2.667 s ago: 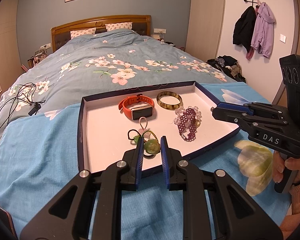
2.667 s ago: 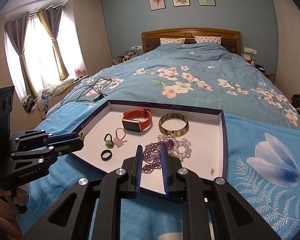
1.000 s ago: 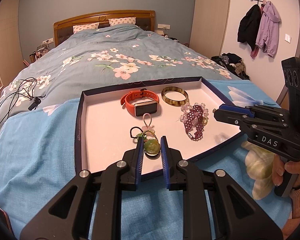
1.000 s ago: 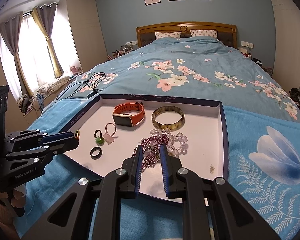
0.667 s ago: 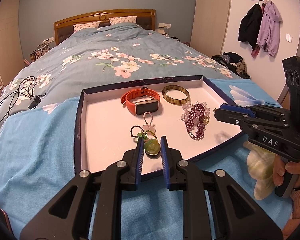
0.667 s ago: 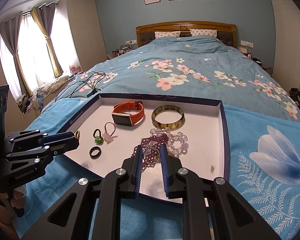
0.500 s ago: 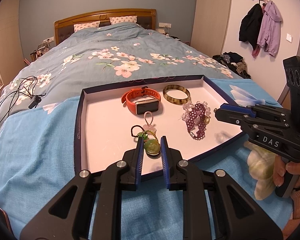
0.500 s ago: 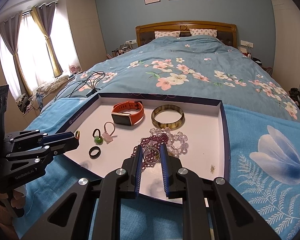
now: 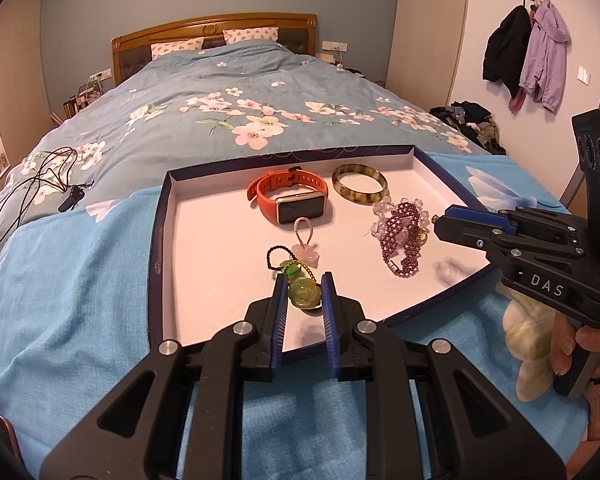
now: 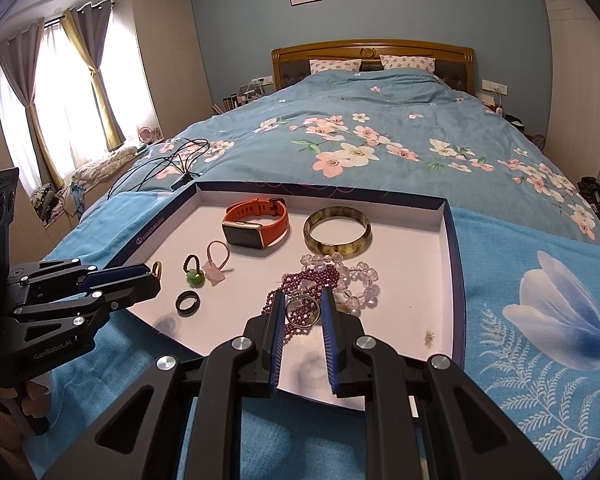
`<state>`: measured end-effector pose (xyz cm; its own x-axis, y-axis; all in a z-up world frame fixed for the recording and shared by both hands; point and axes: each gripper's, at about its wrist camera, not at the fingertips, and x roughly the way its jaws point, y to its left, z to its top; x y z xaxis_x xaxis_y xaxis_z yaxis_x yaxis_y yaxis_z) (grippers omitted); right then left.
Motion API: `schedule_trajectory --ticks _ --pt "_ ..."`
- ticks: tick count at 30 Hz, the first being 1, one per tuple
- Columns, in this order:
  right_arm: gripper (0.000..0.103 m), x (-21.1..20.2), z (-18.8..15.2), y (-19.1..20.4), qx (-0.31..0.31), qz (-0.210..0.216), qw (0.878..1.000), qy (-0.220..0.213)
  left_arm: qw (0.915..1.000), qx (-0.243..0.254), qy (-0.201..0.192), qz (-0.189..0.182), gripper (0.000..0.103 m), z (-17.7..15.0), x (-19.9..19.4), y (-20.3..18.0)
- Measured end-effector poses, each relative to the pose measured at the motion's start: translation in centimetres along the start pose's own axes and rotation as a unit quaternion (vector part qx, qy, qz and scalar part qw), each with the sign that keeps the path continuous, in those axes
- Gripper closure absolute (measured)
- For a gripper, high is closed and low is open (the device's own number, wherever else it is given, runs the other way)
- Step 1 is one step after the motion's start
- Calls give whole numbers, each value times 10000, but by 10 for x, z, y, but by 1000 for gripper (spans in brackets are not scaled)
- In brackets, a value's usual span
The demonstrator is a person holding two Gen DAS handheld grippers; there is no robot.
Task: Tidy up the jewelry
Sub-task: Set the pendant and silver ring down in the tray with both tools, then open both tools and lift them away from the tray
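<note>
Left wrist view: the left gripper (image 9: 305, 282) pinches a carved, glossy green rose pendant (image 9: 302, 291) above the shallow white, navy-rimmed cardboard tray (image 9: 160, 216) on the bed. The right gripper (image 10: 303, 301), narrowly parted, pinches a thin metal ring (image 10: 302, 306) over the purple beaded bracelet (image 10: 308, 280); a smooth mottled bangle (image 10: 337, 233) lies behind.

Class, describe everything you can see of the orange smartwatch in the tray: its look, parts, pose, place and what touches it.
The orange smartwatch has a rubbery-looking orange strap fastened into a closed loop with a dark buckle at the back, and a rectangular black screen in a pale gold-toned case. The screen is dark. It lies near the far wall of the white-floored tray, resting on its strap, screen facing the cameras and tilted up. The mottled bangle lies beside it, apart. Neither gripper touches it.
</note>
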<state>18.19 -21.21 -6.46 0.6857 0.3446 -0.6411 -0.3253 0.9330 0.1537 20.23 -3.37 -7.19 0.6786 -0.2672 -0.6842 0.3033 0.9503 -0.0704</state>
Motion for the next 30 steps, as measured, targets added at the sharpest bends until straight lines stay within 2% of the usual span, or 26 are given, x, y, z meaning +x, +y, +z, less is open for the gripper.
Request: schedule_trajectory --ticks 21,23,25,27,30 --pt "86 6 -2 6 -85 -93 9996 258 9998 -71 145 91 86 3 13 1" --pt "82 5 -1 6 -59 -95 9996 241 9999 -77 122 82 82 3 12 2" --pt "81 1 -1 5 -19 -83 9997 211 9999 -75 49 88 74 2 8 1" --pt "73 -5 -2 5 18 -106 9998 138 10000 -45 -50 69 71 1 2 -1" --pt "62 -21 -3 7 11 -137 9999 -31 9997 -23 -252 50 55 0 -12 -3"
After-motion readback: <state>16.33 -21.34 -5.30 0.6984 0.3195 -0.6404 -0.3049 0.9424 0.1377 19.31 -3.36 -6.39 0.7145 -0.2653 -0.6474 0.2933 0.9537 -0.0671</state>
